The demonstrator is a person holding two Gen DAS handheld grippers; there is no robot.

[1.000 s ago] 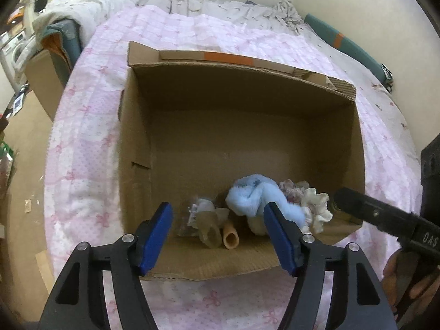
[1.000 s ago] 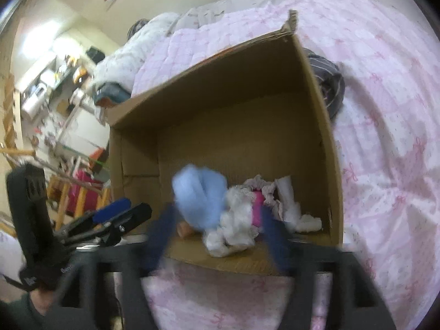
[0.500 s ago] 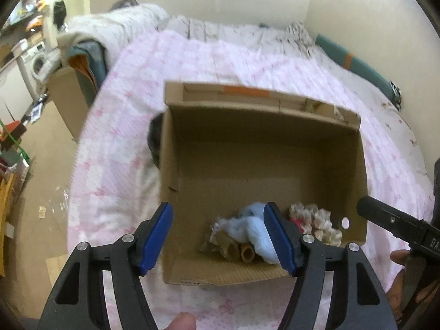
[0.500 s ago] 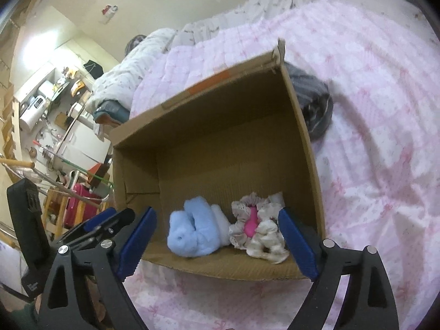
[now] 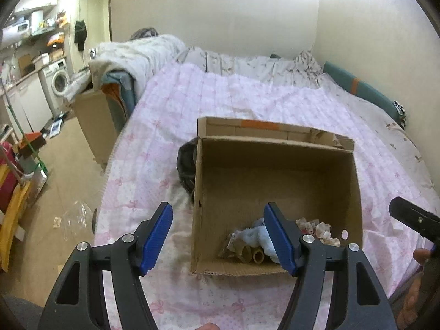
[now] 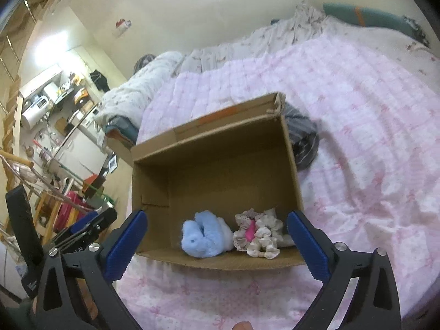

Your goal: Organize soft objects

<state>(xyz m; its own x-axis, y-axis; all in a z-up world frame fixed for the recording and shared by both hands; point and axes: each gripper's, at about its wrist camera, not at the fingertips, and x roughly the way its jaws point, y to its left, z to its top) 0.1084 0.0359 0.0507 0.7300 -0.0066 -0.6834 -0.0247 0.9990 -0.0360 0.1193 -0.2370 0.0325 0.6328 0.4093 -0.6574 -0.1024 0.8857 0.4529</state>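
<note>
A: Nearest first: left gripper (image 5: 217, 211), blue fingers wide apart, nothing between them. Same for right gripper (image 6: 216, 217), spread open and empty, just before the near edge of the cardboard box (image 6: 220, 170).

B: And inside the box?

A: Blue plush piece (image 6: 205, 238) lying on the bottom, against the near wall, touching a frilly cream bundle (image 6: 258, 238) with some pink in the middle. On the other side of the plush, in the left view, beige rolled items (image 5: 253, 254), too small to name.

B: So, danger where?

A: Probably with the next thing to collect. Pressed against one side wall of the box, a dark striped garment (image 6: 305, 143) on the pink quilt (image 5: 220, 96). Seems the only soft piece not yet put in.

B: Risks there?

A: Several. Reaching across with open jaws, easy to knock the light cardboard and slide it on the soft quilt. Pinching too deep, possible to catch the quilt together with the garment. Taking only one corner, likely to drag loose cloth over the rim and hook the torn flap (image 5: 327, 137) at the far corner.

B: Farther away?

A: Only rumpled bedding (image 5: 261, 63) by the wall. Not possible to tell whether part of the task.
</note>
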